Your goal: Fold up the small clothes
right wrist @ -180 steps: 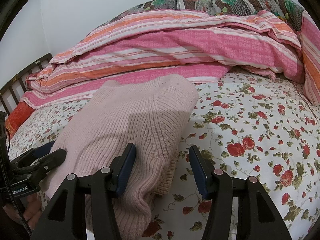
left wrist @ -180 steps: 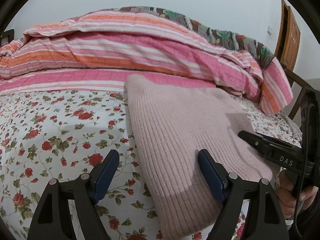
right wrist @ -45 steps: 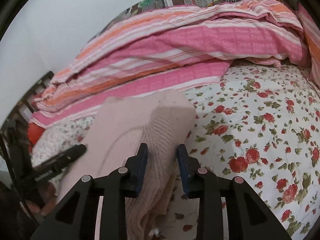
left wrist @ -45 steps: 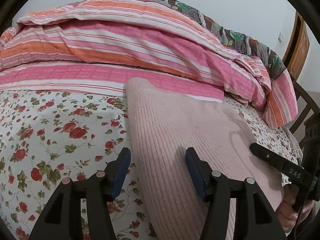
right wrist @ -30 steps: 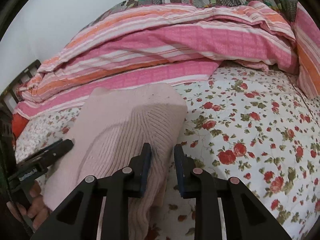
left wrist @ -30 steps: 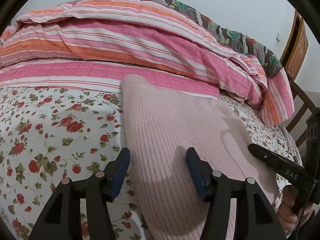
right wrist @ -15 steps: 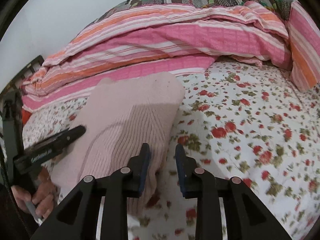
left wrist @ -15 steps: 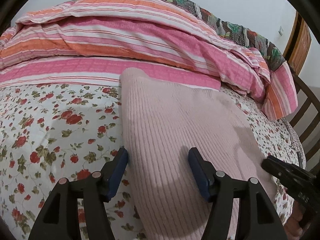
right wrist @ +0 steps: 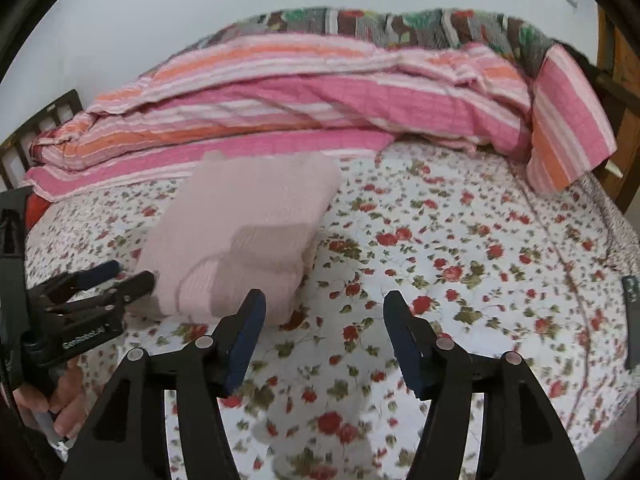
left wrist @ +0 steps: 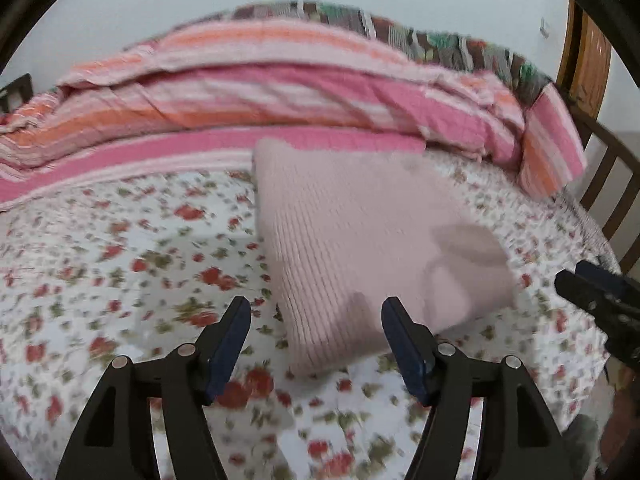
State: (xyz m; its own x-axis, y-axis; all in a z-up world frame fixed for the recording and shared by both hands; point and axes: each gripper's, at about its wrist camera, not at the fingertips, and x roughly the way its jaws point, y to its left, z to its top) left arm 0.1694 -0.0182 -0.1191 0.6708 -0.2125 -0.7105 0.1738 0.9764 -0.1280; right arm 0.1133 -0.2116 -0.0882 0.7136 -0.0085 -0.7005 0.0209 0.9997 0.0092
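Note:
A folded pale pink ribbed sweater (left wrist: 360, 240) lies flat on the flowered bed sheet (left wrist: 120, 264). My left gripper (left wrist: 316, 320) hangs just short of the sweater's near edge, its jaws opening, nothing between the blue pads. In the right wrist view the same sweater (right wrist: 244, 240) lies up and to the left. My right gripper (right wrist: 324, 312) is pulled back over bare sheet (right wrist: 460, 248), jaws opening and empty. The left gripper (right wrist: 116, 276) shows at that view's left edge, beside the sweater, held by a hand (right wrist: 52, 412). The right gripper's tip (left wrist: 592, 288) shows at the left view's right edge.
A rumpled pink and orange striped quilt (left wrist: 260, 96) is heaped along the back of the bed against the wall. Wooden bed rails (left wrist: 612, 184) rise at the right. A dark flat object (right wrist: 632, 320) lies near the sheet's right edge.
My right gripper let go of the sweater's edge and opened wide. Both grippers drew back and rose, so the sweater now lies farther ahead, free on the sheet. The left jaws widened a little.

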